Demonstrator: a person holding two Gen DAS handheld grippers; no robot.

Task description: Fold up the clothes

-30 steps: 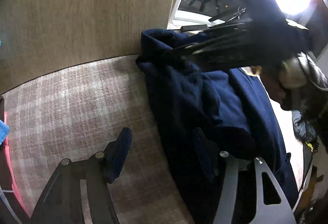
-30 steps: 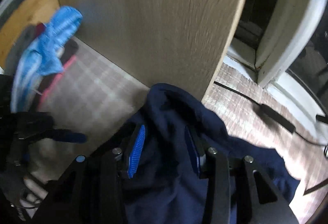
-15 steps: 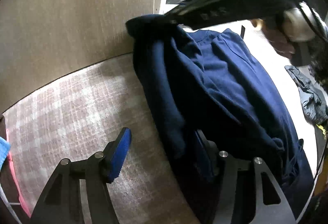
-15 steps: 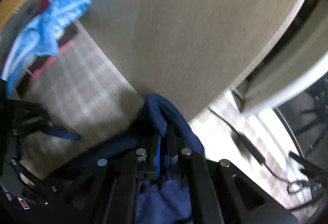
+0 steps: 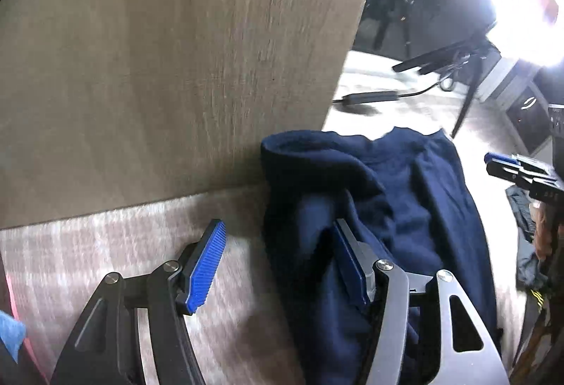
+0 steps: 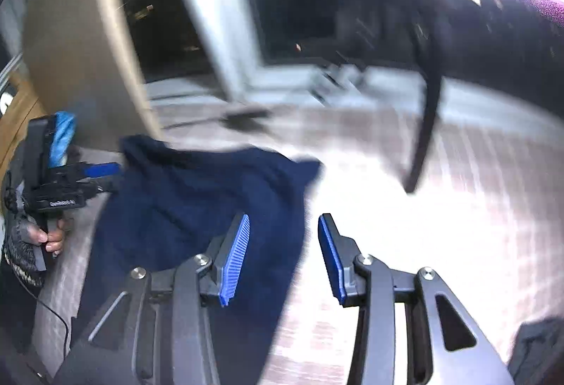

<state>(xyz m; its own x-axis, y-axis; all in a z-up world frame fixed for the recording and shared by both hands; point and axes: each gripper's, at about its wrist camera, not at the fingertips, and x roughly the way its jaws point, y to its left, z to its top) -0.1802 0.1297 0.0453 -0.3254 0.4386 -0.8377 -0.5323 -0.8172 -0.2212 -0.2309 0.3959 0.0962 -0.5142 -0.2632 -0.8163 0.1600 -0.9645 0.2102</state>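
- Garment (image 5: 416,208), left view: navy, rumpled on the carpet (image 5: 105,244) against a wood panel (image 5: 176,67). Left gripper (image 5: 278,261) gapes, one finger under a fold.
- Right view: right gripper (image 6: 282,258), pinching cloth half a second ago, has let go and spread, so that fold looks placed.
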